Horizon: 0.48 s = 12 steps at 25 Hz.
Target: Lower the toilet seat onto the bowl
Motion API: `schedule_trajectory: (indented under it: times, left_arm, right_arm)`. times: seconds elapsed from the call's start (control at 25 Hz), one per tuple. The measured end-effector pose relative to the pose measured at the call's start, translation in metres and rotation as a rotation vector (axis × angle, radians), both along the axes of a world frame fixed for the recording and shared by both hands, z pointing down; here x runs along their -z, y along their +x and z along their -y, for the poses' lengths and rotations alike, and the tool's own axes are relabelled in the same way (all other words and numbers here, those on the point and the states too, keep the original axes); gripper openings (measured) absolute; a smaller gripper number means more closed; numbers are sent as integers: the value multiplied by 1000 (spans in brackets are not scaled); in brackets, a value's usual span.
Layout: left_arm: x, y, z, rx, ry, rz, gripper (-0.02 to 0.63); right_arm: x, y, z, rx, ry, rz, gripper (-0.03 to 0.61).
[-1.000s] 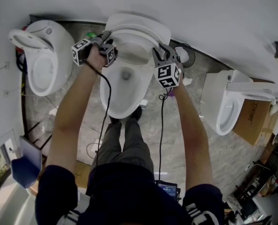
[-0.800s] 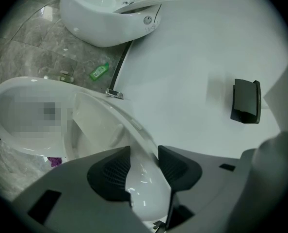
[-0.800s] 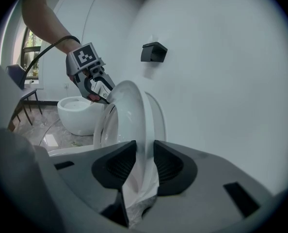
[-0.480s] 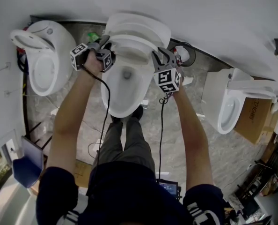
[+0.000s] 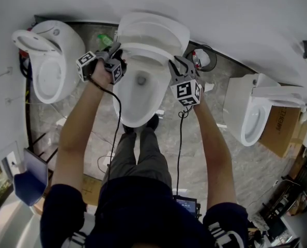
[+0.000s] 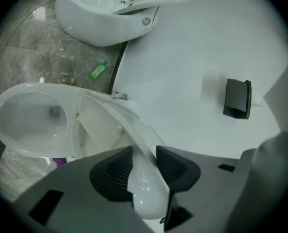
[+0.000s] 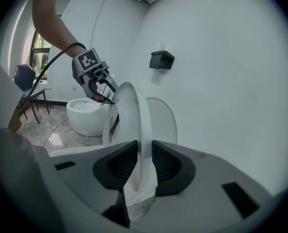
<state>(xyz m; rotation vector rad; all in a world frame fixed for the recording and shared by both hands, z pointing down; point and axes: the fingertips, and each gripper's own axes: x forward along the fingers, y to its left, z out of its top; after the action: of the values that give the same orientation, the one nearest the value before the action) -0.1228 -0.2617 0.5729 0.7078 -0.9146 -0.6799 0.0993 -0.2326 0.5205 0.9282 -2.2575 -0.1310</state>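
The white toilet seat [image 5: 149, 49] stands tilted up between the raised lid [image 5: 154, 26] and the bowl [image 5: 138, 94]. My left gripper [image 5: 116, 50] holds the seat's left rim and my right gripper [image 5: 178, 63] holds its right rim. In the left gripper view the seat rim [image 6: 116, 120] runs between the black pads [image 6: 114, 171], which press on it as the jaws are closing. In the right gripper view the seat's edge [image 7: 134, 115] is pinched between the pads [image 7: 166, 164], jaws also closing, and the left gripper [image 7: 99, 85] shows across the ring.
A second toilet [image 5: 50, 61] stands at the left and a third [image 5: 249, 115] at the right. A green bottle [image 5: 104, 38] lies on the floor by the wall. A black box [image 6: 237, 98] hangs on the wall. A cardboard box [image 5: 280, 130] sits far right.
Both grippers have shifted slightly toward the wall with the seat's rims between them, the left one also going left. The seat stays tilted up in front of the lid.
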Motion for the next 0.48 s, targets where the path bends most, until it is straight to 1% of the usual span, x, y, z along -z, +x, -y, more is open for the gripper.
schedule_trajectory:
  times: [0.28, 0.48]
  left_arm:
    - [1, -4, -17, -15, 34, -3, 164]
    - [2, -9, -33, -16, 62, 0, 161]
  right_arm:
    - [1, -4, -18, 13, 22, -11, 109]
    - [2, -8, -35, 3, 34, -20, 109]
